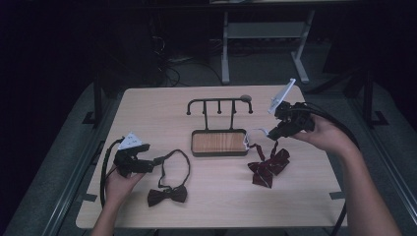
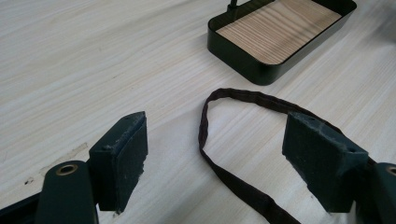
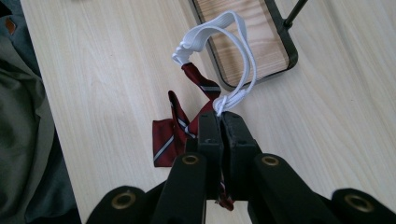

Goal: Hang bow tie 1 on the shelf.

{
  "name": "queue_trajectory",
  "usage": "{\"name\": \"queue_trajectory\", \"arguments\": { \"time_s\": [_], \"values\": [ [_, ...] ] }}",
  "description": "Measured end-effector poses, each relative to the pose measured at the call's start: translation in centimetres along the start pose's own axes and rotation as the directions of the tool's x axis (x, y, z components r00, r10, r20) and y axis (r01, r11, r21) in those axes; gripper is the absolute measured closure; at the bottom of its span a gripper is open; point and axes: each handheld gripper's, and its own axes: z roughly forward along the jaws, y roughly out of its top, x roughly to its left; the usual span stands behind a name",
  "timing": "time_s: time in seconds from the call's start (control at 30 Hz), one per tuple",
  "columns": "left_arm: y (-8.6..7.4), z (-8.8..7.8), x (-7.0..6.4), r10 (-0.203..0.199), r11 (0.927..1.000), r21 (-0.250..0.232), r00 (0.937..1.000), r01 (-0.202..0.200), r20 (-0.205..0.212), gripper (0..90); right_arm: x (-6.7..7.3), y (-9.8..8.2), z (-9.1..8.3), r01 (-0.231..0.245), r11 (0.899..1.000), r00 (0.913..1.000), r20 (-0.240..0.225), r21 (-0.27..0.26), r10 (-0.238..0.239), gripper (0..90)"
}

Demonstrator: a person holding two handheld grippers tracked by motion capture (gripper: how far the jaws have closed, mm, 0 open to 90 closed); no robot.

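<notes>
Nothing hangs yet on the black metal hook stand with wooden tray (image 1: 219, 141). Right gripper (image 3: 220, 122), jaws closed on the striped red bow tie's (image 1: 268, 166) white elastic band (image 3: 233, 51), lifts it right of the stand; left gripper (image 2: 215, 163), jaws open, sits over the dark bow tie's (image 1: 167, 195) strap (image 2: 243, 140) on the surface, left of it

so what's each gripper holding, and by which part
The right gripper is shut on the striped red bow tie, by its white elastic neck band. The left gripper holds nothing.

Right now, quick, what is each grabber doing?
Left gripper: open, holding nothing; the dark bow tie's strap lies between its jaws.
Right gripper: closed on the red striped bow tie, by its white elastic band.
</notes>
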Motion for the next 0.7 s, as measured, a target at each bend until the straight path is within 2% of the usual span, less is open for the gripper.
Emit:
{"name": "queue_trajectory", "arguments": {
  "time_s": [0.7],
  "values": [
    [0.0, -0.2, 0.0, -0.008, 0.9999, -0.012, 1.0, 0.008, 0.0, 21.9, -0.6, 2.0, -1.6, 0.009, 1.0, 0.9999, 0.014, -0.003, -0.008, 86.6]
  ]
}}
